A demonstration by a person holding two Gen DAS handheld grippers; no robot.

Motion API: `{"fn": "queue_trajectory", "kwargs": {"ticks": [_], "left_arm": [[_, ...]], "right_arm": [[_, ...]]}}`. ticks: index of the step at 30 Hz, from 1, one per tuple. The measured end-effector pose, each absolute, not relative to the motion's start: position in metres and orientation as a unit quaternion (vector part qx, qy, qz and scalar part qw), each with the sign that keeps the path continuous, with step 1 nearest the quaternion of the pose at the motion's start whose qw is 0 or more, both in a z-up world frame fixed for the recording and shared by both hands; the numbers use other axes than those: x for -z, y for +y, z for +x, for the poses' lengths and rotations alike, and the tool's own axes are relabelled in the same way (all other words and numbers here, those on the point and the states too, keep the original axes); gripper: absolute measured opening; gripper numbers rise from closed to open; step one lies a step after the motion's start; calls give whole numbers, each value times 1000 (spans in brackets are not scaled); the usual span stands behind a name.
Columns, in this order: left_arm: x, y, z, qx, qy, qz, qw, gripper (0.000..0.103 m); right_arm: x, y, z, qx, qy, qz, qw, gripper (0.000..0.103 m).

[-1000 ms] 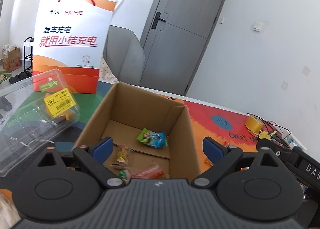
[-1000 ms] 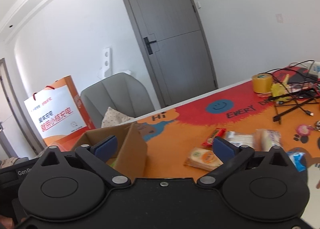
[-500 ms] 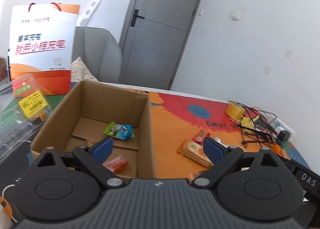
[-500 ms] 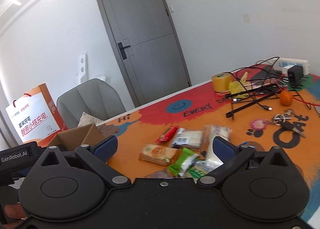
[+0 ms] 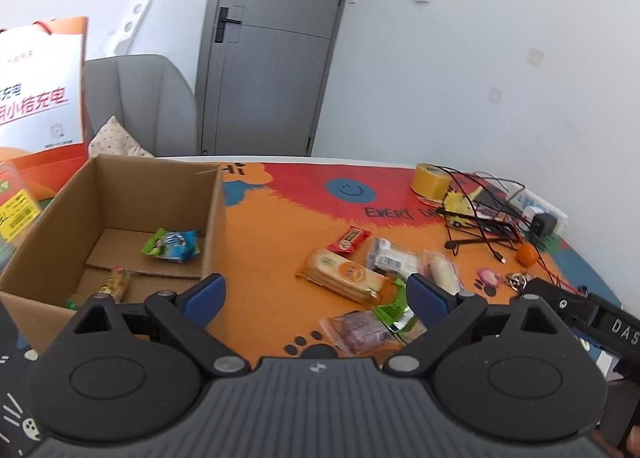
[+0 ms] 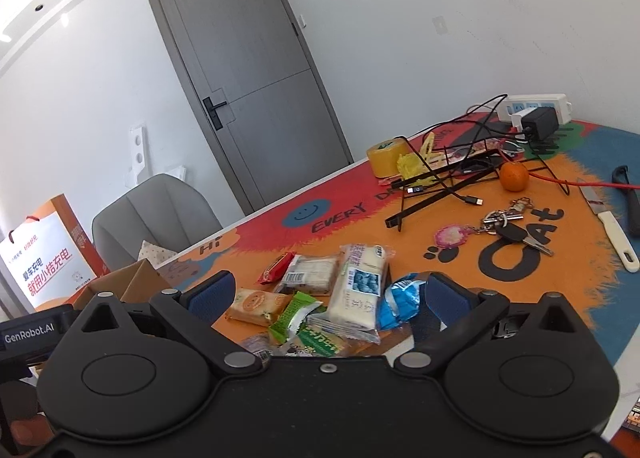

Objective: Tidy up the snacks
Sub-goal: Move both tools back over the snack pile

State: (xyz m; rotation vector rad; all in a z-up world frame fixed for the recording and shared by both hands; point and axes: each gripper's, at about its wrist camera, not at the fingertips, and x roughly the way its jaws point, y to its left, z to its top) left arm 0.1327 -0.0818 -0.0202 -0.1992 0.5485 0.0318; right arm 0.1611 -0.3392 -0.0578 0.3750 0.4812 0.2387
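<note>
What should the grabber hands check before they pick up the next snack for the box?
1. Left gripper open and empty: ok.
2. Right gripper open and empty: ok.
3. Snacks left on the table: ok; the orange cracker pack, red bar and white bread pack lie loose in a pile.
4. Cardboard box has room: ok; only the green-blue packet and a few small sweets show inside.
5. Non-snacks out of the way: ok; keys and knife lie apart from the pile.
6. Which snack sits freest: cannot tell; the packs overlap.
</note>
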Motion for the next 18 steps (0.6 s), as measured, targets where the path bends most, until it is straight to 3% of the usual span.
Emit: {"fn": "queue_trajectory", "kwargs": {"ticks": [18], "left_arm": [[52,-107,169,-30,314,-82,945,96]], "right_arm": [[92,-370,178,-87,268,201,938,103]]}}
